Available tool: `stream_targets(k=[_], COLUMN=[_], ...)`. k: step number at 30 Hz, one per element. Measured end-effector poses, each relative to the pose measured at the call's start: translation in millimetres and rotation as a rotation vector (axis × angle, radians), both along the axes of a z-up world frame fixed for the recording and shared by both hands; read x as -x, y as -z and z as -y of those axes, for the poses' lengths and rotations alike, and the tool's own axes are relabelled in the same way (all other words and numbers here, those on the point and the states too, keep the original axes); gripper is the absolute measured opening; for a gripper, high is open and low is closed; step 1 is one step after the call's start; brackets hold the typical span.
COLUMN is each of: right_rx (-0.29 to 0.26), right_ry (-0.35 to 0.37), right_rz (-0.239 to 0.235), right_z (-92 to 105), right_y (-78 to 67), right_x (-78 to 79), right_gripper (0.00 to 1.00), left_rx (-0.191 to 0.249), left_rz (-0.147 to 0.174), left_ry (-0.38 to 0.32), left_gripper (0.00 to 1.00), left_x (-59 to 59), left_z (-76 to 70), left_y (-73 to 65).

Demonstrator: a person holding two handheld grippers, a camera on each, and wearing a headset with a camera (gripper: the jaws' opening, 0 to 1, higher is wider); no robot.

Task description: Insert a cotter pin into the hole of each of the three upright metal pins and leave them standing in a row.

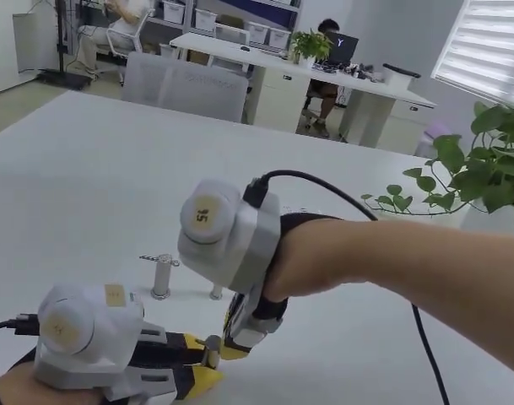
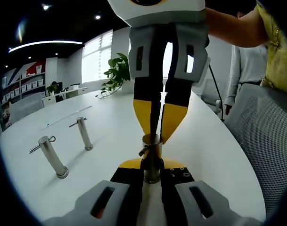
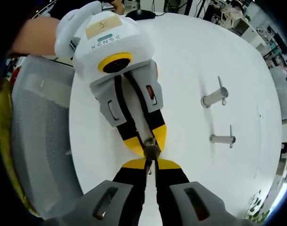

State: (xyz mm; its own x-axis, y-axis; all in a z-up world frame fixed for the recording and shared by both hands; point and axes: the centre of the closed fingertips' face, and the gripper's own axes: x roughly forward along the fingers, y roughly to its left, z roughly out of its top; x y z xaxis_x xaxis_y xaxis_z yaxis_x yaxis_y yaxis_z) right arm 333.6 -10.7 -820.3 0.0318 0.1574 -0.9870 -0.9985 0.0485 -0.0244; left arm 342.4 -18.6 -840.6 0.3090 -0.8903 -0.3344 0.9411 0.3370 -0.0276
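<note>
My left gripper (image 2: pixel 151 165) is shut on the lower part of an upright metal pin (image 2: pixel 151 149), and its yellow tips (image 1: pixel 208 359) hold that pin just above the white table. My right gripper (image 3: pixel 151 164) comes down onto the pin's top (image 3: pixel 151 150), its jaws closed on a thin cotter pin (image 2: pixel 143 151) at the pin's hole. Two more metal pins stand on the table, one (image 2: pixel 53 155) nearer and one (image 2: pixel 83 133) farther. Each has a cotter pin through its top. In the head view they stand at the left (image 1: pixel 161 277) and behind my right gripper (image 1: pixel 237 337), the second pin (image 1: pixel 216 292) partly hidden.
The white table (image 1: pixel 113 169) stretches far ahead and to the left. A potted plant (image 1: pixel 480 177) stands at its right edge. The right gripper's black cable (image 1: pixel 425 337) hangs under my forearm. A grey mesh chair (image 2: pixel 261 136) is beside the table.
</note>
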Motion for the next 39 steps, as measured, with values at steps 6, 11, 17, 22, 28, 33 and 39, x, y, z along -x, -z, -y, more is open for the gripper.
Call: stream_targets(k=[6,11,17,22,28,33,39], right_rx=[-0.018,-0.034,-0.013,-0.013,-0.018,-0.008,-0.013], right_ry=[-0.009,-0.010,0.002,0.020,0.030,0.022,0.026], right_rz=[0.012,0.021,0.006,-0.011,-0.020,-0.004,-0.001], right_z=[-2.2,3.2,20.0,24.8,22.1,21.2,16.6], right_y=[-3.2,-12.5,-8.1,3.1,7.9,11.7,9.6], right_x=[-1.0,-0.1,3.3,8.3,11.0,6.5,5.4], right_gripper=[0.12,0.14,0.14,0.14,0.13,0.07,0.05], left_rx=[0.002,0.005,0.003,0.004,0.003,0.004,0.006], left_rz=[-0.001,-0.002,0.000,0.000,0.000,0.000,0.000], left_ry=[0.001,-0.001,0.001,0.000,0.000,0.000,-0.001], left_gripper=[0.11,0.11,0.11,0.11,0.11,0.11,0.11], left_x=[0.0,-0.3,-0.1,0.3,0.4,0.7,1.1], left_z=[0.2,0.2,0.4,0.3,0.1,-0.2,-0.7], left_y=[0.3,0.5,0.7,0.8,1.4,1.5,1.7])
